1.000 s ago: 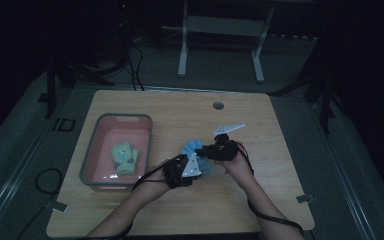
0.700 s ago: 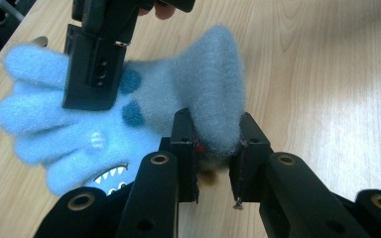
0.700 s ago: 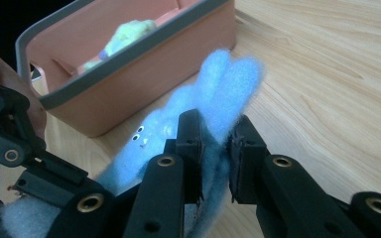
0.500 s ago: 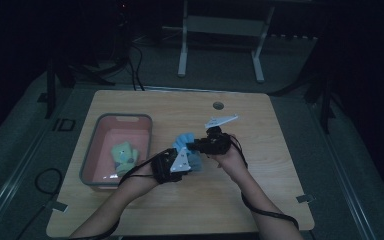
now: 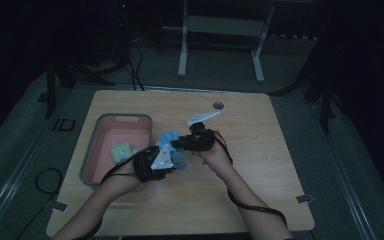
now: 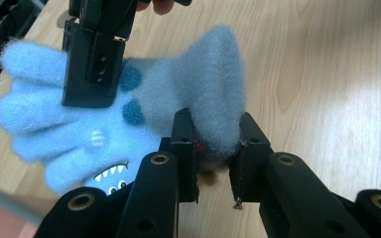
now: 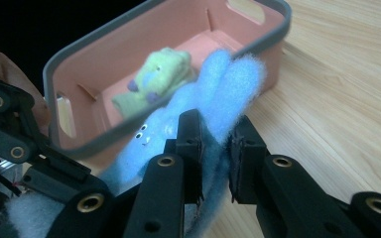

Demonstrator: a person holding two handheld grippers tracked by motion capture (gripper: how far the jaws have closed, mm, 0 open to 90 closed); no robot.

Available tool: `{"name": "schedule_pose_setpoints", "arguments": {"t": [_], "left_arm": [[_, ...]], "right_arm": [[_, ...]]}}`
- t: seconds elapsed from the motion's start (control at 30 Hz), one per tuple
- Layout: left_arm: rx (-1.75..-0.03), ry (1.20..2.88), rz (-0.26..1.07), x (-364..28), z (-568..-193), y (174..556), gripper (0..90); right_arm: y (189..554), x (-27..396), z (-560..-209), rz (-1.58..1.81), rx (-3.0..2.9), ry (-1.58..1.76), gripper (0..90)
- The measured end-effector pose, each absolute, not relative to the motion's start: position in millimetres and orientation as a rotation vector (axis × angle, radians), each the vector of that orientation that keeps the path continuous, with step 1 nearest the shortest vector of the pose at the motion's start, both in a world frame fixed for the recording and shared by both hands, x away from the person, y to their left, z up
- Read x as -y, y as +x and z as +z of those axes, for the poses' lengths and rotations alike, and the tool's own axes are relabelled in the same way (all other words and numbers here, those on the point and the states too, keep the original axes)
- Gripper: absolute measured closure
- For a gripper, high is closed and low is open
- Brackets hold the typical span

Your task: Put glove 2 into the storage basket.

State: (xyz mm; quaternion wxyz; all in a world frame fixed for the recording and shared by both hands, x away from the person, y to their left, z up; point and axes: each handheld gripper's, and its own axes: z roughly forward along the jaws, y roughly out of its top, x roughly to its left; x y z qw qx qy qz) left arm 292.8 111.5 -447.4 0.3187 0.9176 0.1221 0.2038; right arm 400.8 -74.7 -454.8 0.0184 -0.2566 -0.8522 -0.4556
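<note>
A fluffy blue glove [image 5: 171,138] with a toothy monster face hangs just above the wooden table, stretched between both grippers. My left gripper [image 5: 166,161] is shut on its cuff; in the left gripper view the cuff [image 6: 217,99] is squeezed between the pads [image 6: 184,148] of my left gripper [image 6: 215,153]. My right gripper [image 5: 179,143] is shut on the glove's fingers [image 7: 228,84], which stick up past the jaws of my right gripper [image 7: 214,148]. The right gripper [image 6: 96,54] also shows in the left gripper view, clamped on the glove's fingers.
A pink bin [image 5: 123,117] with a grey rim [image 7: 144,12] stands just left of the grippers and holds a green glove [image 5: 121,151] [image 7: 158,79]. A round hole [image 5: 218,105] marks the table's far side. Bare tabletop [image 5: 270,165] stretches to the right.
Both hands have carried the blue glove leftward toward the pink bin and a little higher. Both grips look unchanged.
</note>
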Motion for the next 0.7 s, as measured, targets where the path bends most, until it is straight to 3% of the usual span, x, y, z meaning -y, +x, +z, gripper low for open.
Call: {"name": "schedule_pose_setpoints", "arguments": {"t": [0.7], "left_arm": [[-0.467,2.446,0.564,-207,-449,280,75.9]], "right_arm": [[403,-28,-455,-1.408,2.609,-0.681,78.2]]}}
